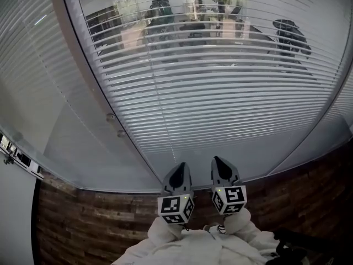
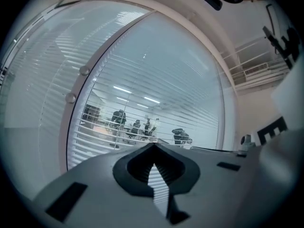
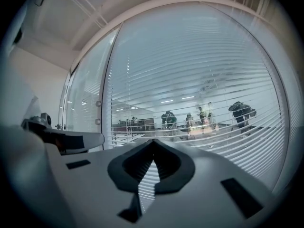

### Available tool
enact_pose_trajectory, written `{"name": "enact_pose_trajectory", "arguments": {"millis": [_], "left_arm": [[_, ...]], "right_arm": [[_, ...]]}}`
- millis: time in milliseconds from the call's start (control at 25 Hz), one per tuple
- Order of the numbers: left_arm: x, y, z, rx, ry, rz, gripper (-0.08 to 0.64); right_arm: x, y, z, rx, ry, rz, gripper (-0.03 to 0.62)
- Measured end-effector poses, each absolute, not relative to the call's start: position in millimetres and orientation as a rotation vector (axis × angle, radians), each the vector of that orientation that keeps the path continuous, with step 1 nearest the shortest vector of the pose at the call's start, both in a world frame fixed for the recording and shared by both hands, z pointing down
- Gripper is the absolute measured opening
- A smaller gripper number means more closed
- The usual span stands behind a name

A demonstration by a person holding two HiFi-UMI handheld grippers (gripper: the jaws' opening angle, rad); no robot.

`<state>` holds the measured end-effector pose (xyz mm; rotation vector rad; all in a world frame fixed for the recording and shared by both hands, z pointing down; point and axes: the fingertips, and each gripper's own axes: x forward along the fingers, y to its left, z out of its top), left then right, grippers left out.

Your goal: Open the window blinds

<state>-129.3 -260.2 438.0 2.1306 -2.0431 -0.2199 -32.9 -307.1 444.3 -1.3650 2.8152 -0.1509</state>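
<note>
Window blinds (image 1: 220,93), lowered, cover the glass ahead. The left tool (image 1: 180,165) and right tool (image 1: 217,161) point at them side by side, each with jaws closed tip to tip.

Nothing legible anywhere. The left cube (image 1: 176,209) and right cube (image 1: 230,199) show only square marker patterns.

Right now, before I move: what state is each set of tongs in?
Left tongs: closed, nothing visible between them.
Right tongs: closed, nothing visible between them.
</note>
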Motion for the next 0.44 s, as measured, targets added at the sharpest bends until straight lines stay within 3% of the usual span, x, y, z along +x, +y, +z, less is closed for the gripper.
{"name": "enact_pose_trajectory", "arguments": {"millis": [440], "left_arm": [[-129.7,-262.3,440.2,2.111,-2.045,-0.211,0.0]], "right_arm": [[-28.0,-309.4,441.9,-1.367,2.812,-0.149,0.011]]}}
